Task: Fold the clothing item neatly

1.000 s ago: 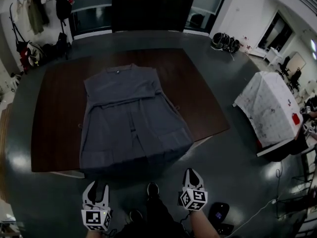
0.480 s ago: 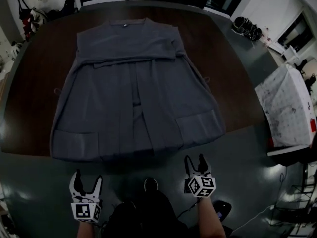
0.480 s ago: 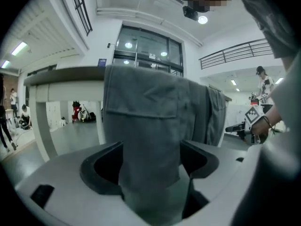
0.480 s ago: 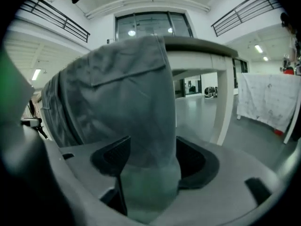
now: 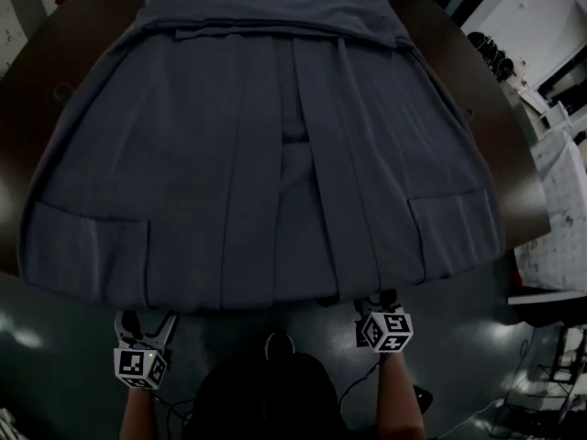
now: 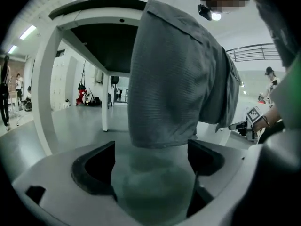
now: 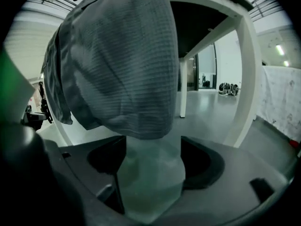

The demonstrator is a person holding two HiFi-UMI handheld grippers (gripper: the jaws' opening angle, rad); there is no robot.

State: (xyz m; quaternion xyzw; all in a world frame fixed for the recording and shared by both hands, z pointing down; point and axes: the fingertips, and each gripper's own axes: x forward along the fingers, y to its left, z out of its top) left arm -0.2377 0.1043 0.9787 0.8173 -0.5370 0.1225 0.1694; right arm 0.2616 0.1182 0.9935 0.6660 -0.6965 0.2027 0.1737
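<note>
A grey sleeveless garment (image 5: 275, 154) lies spread flat on the dark brown table (image 5: 23, 99), and its hem hangs over the near edge. Both grippers sit below that edge, under the hem. My left gripper (image 5: 147, 324) is open, its jaws have just been opening, and nothing is pressed between them. The hanging hem (image 6: 174, 88) drops just ahead of the left gripper (image 6: 150, 159). My right gripper (image 5: 376, 302) is open too, after the same opening. The hem (image 7: 122, 69) hangs above and ahead of the right gripper (image 7: 153, 159).
White table legs (image 6: 44, 102) stand beside the hanging cloth on the left and on the right (image 7: 247, 93). A white cloth-covered table (image 5: 559, 209) stands at the right. The person's shoe (image 5: 278, 345) shows between the grippers on the dark floor.
Both grippers have dropped below the table's near edge, and their jaws went from nearly shut to wide open. The head view has moved in close over the garment.
</note>
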